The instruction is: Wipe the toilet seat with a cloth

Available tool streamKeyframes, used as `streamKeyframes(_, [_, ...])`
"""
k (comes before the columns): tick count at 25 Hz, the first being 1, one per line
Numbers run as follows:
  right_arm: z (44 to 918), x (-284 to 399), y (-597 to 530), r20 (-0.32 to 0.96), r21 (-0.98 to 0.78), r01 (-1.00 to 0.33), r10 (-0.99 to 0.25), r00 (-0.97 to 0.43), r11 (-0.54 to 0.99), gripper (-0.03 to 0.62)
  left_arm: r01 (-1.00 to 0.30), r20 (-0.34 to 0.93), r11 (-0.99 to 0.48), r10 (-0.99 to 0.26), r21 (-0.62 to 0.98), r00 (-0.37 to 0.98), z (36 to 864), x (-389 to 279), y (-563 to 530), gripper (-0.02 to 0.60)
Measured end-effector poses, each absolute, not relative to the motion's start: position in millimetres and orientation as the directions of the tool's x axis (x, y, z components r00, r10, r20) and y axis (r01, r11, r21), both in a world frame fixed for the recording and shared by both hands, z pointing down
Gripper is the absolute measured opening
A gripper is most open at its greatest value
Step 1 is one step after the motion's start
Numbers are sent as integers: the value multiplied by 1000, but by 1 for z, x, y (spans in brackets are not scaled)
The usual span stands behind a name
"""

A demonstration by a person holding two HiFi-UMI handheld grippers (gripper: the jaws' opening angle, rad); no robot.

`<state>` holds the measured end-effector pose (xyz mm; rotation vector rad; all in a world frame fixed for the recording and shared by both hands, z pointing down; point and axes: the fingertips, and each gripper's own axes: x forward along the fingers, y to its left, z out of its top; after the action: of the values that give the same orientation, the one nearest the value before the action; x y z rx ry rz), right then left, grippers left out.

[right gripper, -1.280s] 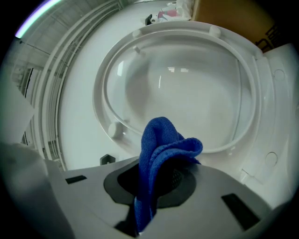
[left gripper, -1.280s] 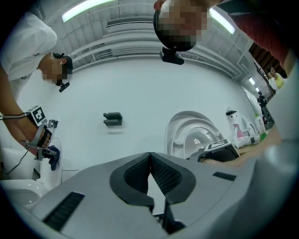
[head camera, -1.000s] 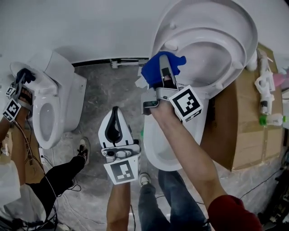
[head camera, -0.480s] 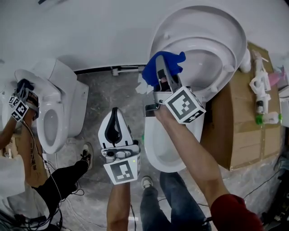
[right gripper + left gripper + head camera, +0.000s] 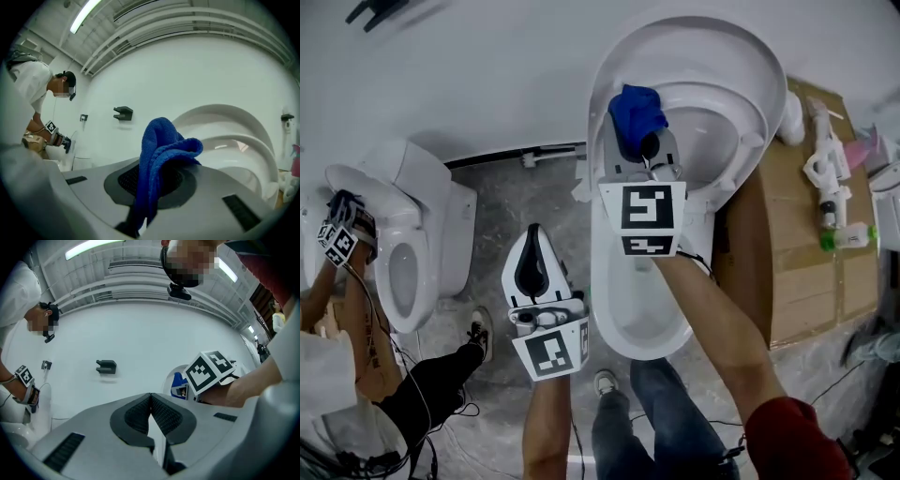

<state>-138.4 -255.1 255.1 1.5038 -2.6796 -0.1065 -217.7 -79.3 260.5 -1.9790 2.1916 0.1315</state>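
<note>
Rolled since a second ago, the right gripper pinches the crumpled blue terry cloth — bunched past its tips, near the raised white toilet seat's left rim — while the left gripper is pressed together, empty.

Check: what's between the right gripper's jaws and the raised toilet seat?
Only the blue cloth, pinched in the right gripper and bunched toward the toilet seat; clearest in the right gripper view.

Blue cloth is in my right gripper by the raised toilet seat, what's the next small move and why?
Probably press the blue cloth forward onto the raised toilet seat and start a stroke along its ring. The right gripper is shut on the cloth beside the seat's left edge, and contact is not evident.
</note>
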Motion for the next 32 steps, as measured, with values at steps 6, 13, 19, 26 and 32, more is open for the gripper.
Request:
streamKeyframes(6, [240,-110,-266,-14,107,-856,-860,-510,506,57,-995,-188,82,-980,-62,-70,262,-200,-94,17])
streamKeyframes(13, [236,-21,-291,-15,36,-911,-911,-412,411,58,-999,-184,13,-983,-45,-4,262,-157,-118,17])
streamKeyframes(19, [237,16,-294,-4,56,-909,-910,-415,414,58,-998,-182,-42,-982,-35,48,264,-119,-136,17])
streamKeyframes(26, [250,53,-296,12,80,-918,-921,-389,389,58,-996,-183,-86,-979,-30,90,270,-94,-152,17])
streamKeyframes(32, [265,75,-294,34,123,-916,-924,-382,383,58,-994,-176,-110,-978,-24,112,280,-81,-160,17])
